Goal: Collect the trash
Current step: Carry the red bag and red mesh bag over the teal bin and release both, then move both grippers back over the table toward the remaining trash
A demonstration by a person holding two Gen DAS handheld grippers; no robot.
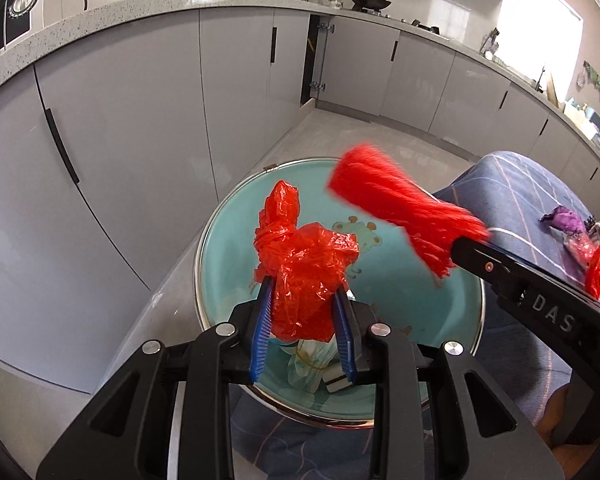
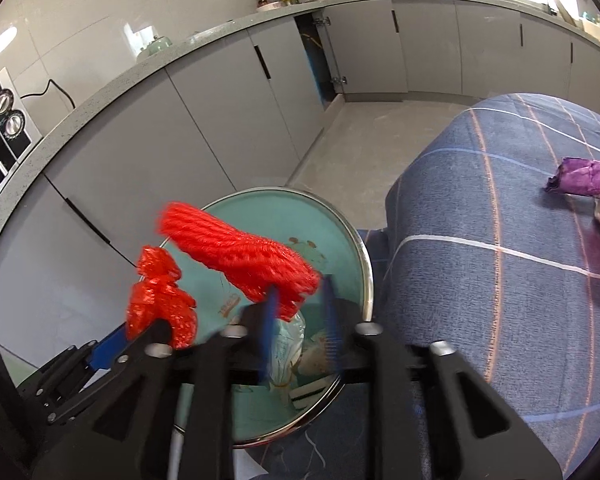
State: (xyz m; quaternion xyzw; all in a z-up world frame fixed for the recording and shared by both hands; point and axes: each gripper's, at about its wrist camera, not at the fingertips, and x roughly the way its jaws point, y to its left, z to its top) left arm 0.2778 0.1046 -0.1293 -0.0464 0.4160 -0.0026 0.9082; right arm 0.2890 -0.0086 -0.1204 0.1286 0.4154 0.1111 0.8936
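My left gripper [image 1: 303, 292] is shut on a crumpled red plastic bag [image 1: 306, 264] and holds it above a teal trash bin [image 1: 220, 264] with a metal rim. My right gripper [image 2: 300, 292] is shut on a red mesh net sleeve [image 2: 236, 252], also over the bin [image 2: 340, 248]. The net sleeve [image 1: 400, 212] is motion-blurred in the left wrist view. The red bag [image 2: 160, 300] shows at left in the right wrist view. White wrappers [image 1: 312, 364] lie inside the bin.
A blue plaid-covered table [image 2: 500, 280] stands to the right of the bin. On it lie a purple wrapper [image 2: 584, 176] and a red-and-clear wrapper [image 1: 596, 268]. Grey kitchen cabinets [image 1: 140, 120] line the left and back; tiled floor [image 2: 360, 152] lies beyond.
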